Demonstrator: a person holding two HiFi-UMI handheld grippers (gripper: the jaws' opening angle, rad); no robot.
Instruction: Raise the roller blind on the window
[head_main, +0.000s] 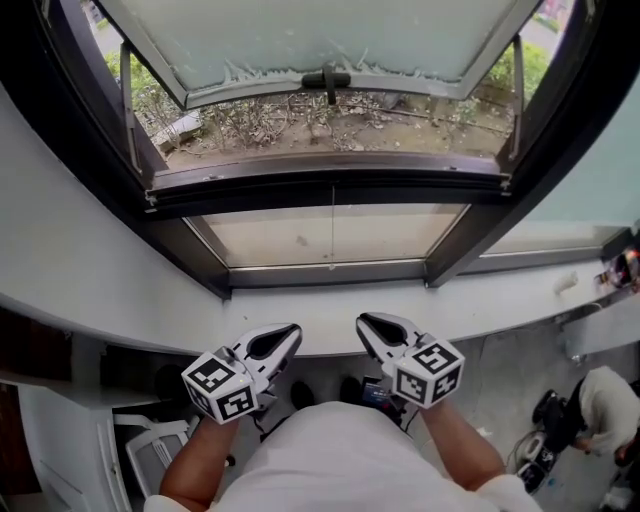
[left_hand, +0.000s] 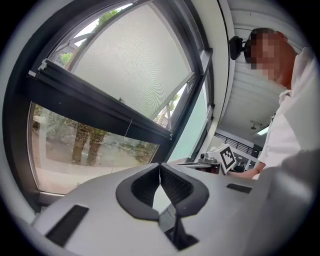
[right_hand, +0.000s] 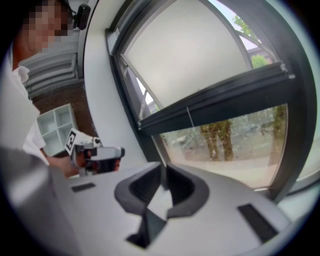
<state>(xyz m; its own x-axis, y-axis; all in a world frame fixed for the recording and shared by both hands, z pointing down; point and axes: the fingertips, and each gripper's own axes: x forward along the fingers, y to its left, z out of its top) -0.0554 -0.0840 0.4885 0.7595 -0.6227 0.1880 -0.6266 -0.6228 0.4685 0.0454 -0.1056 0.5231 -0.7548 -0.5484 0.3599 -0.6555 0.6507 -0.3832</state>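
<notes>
Both tools are held low by the sill (head_main: 500, 305), with nothing taken yet. The left hand-held gripper (head_main: 290, 335) is pressed together and empty. The right hand-held gripper (head_main: 366, 326) is likewise closed on nothing. The roller blind (left_hand: 135, 65) is seen ahead of and above both. Its dark bottom bar (left_hand: 100, 107) is drawn partway down the window, and a thin cord (head_main: 333, 232) hangs beyond the two tips. Trouble is expected at that cord: so fine a line could be missed or slip through the pads, and the blind could be skewed by an off-centre pull.
</notes>
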